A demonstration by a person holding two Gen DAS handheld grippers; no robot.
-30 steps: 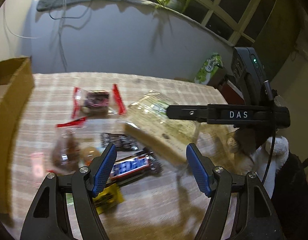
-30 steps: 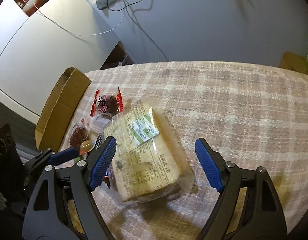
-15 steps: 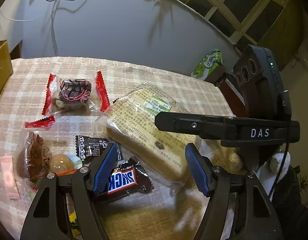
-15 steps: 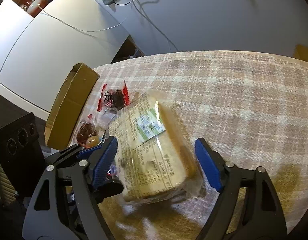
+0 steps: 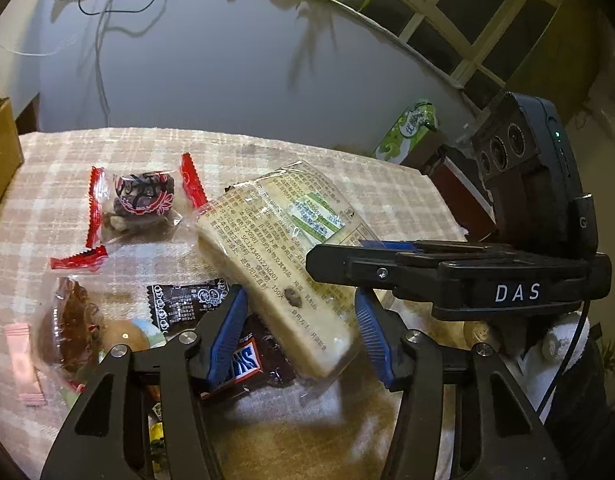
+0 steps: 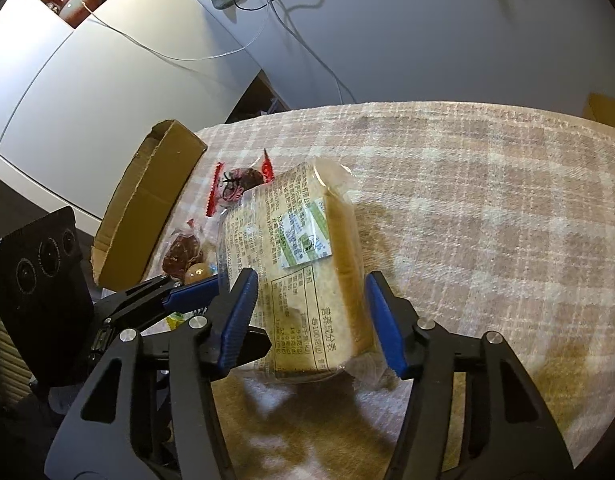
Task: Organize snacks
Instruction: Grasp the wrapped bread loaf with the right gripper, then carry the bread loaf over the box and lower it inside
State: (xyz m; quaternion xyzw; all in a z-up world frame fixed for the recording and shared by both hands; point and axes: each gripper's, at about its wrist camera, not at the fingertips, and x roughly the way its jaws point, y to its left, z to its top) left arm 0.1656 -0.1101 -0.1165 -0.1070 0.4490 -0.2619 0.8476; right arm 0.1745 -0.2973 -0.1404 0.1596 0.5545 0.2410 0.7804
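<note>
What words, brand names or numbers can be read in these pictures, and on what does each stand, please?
"DAS": white letters on the right gripper, seen side-on from the left wrist.
"SN": part of a cut-off logo on the chocolate bar, beside the left gripper.
"150": among Chinese print on the bread pack; the rest, its green label included, is too small to read reliably.
Black sachet: print too small.
Red-edged sweet bag: pattern only.
</note>
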